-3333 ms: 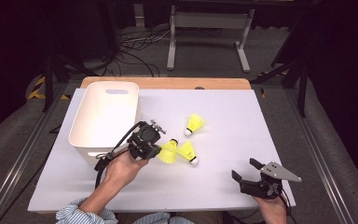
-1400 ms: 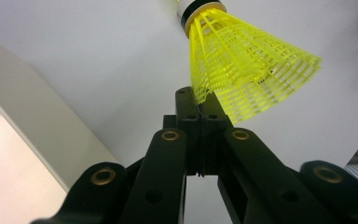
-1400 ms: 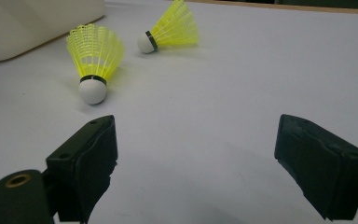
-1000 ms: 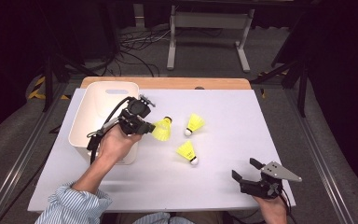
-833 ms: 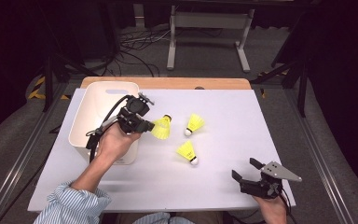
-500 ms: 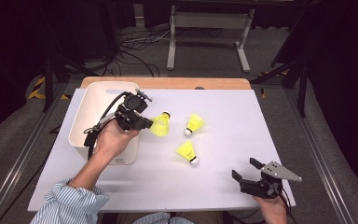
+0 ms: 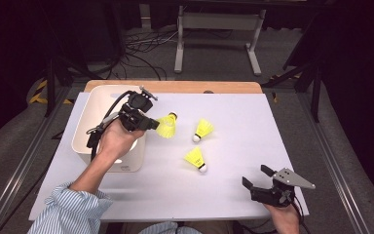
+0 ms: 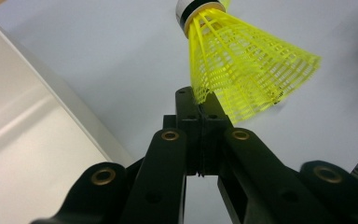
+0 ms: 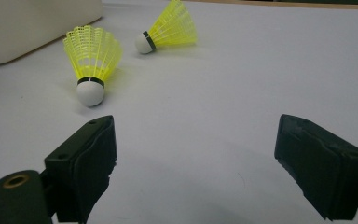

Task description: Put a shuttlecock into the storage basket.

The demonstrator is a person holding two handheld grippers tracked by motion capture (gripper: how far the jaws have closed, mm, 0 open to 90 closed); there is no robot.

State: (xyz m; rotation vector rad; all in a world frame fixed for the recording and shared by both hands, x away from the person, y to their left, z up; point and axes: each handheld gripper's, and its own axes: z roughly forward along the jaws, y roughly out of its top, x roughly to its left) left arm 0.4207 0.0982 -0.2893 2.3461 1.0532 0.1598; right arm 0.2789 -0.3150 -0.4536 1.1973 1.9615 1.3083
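Surface [image 7: 272,126]: we see a white sheet over a wooden board, carrying every thing in play.
Bin [image 7: 93,105]: white, open-topped, at the far left of the surface; we see its wall close at the left in the left gripper view [image 8: 23,154].
Left gripper [image 7: 152,124]: raised over the bin's right rim, fingers [image 8: 186,109] pressed together on the skirt edge of a yellow shuttlecock.
Held shuttlecock [image 7: 167,125]: it hangs just outside the bin's right wall, above the surface, not over the opening. In the left gripper view [image 8: 247,74] its long axis runs from the skirt at the fingers up and away to the white cork.
Key relation: the bin opening lies to the left of the held shuttlecock, on the gripper's wrist side; we judge the coming move is a carry leftward across the rim before any release.
Right gripper [image 7: 257,177]: low at the near right corner of the surface, fingers [image 9: 86,156] spread wide, holding nothing.
Loose shuttlecocks: one near the middle [image 7: 202,130] lies on its side; a nearer one [image 7: 195,159] points its cork toward the right gripper, which is the closer hand to both.
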